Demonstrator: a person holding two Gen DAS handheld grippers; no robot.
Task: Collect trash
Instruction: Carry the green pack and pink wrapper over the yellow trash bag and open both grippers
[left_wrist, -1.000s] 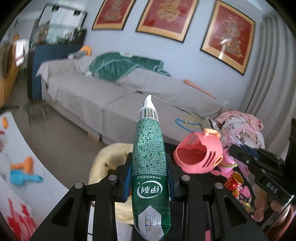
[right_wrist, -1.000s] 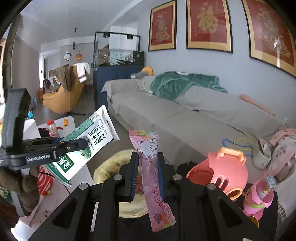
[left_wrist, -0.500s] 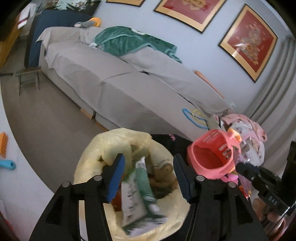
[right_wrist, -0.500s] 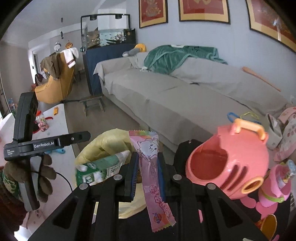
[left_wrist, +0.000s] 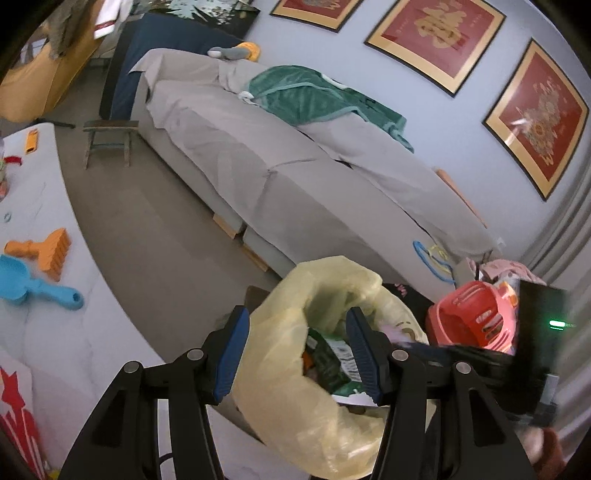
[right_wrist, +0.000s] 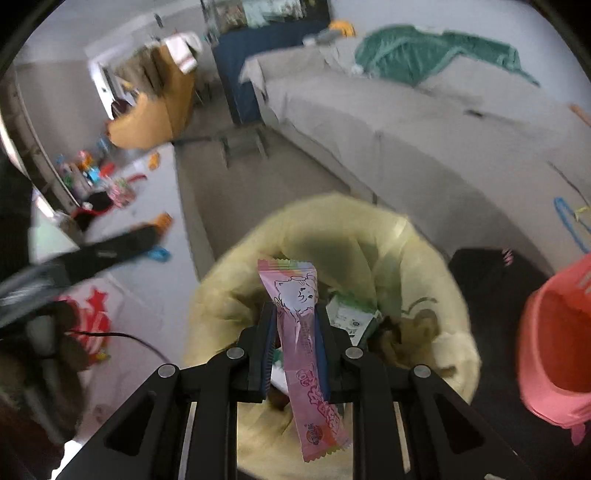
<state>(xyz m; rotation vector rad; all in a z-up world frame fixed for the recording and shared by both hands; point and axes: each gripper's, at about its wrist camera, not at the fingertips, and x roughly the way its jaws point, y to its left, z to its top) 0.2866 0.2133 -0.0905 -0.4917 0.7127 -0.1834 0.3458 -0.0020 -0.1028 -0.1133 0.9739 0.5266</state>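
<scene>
While the right gripper hangs over the yellow trash bag, clenching one pink wrapper, the left gripper hovers released above it; beyond stand one sofa and three framed pictures.

The middle framed red picture on the wall carries one large gold Chinese character, too blurred to read. The pink wrapper in the right gripper has red Chinese lettering along its lower half, illegible here. Print on the green carton in the yellow bag is unreadable.
</scene>
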